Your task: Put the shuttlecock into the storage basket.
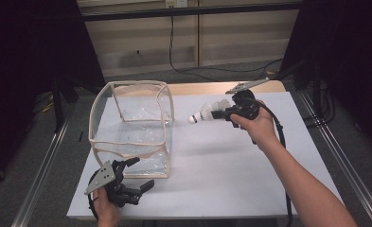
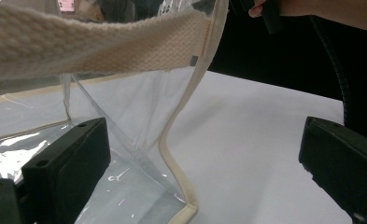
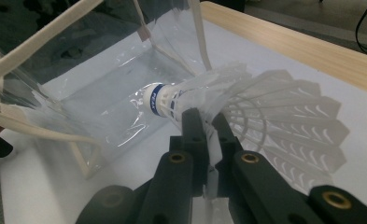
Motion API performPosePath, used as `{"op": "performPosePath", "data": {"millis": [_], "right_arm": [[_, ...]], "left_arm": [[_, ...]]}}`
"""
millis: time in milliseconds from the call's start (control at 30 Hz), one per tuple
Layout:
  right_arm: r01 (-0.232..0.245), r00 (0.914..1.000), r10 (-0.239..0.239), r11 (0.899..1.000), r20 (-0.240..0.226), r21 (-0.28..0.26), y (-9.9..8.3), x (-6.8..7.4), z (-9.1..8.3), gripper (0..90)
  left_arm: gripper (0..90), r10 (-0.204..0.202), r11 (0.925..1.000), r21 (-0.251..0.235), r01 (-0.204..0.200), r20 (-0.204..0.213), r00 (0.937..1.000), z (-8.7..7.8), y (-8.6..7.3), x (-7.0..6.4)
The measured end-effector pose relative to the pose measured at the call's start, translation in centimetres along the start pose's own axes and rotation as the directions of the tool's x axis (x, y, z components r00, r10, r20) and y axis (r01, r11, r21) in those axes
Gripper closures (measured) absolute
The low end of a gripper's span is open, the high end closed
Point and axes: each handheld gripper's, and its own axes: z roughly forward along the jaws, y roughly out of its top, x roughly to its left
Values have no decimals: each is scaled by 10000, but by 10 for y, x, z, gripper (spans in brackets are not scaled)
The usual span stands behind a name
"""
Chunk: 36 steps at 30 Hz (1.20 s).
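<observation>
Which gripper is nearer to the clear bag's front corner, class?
Left. The left gripper sits open right at the clear bag, its jaws straddling the front corner. The right gripper holds a shuttlecock off to the bag's right, apart from it.

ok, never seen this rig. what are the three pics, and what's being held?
No robot arm here: a person holds hand-held tongs in each hand. The high view looks down on a white table. The other two pictures come from cameras riding on each of the tongs, looking along their black jaws. On the table stands a clear bag with cream trim, open at the top. The right tongs are shut on a white shuttlecock, held in the air beside the bag. The left tongs are open at the bag's near corner, holding nothing.
</observation>
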Motion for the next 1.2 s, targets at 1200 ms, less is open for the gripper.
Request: {"op": "performPosePath", "data": {"millis": [1200], "right_arm": [[724, 9972, -724, 9974, 186, 45, 47, 25, -19, 881]], "left_arm": [[22, -23, 9999, 122, 22, 51, 10000, -1, -1, 0]]}}
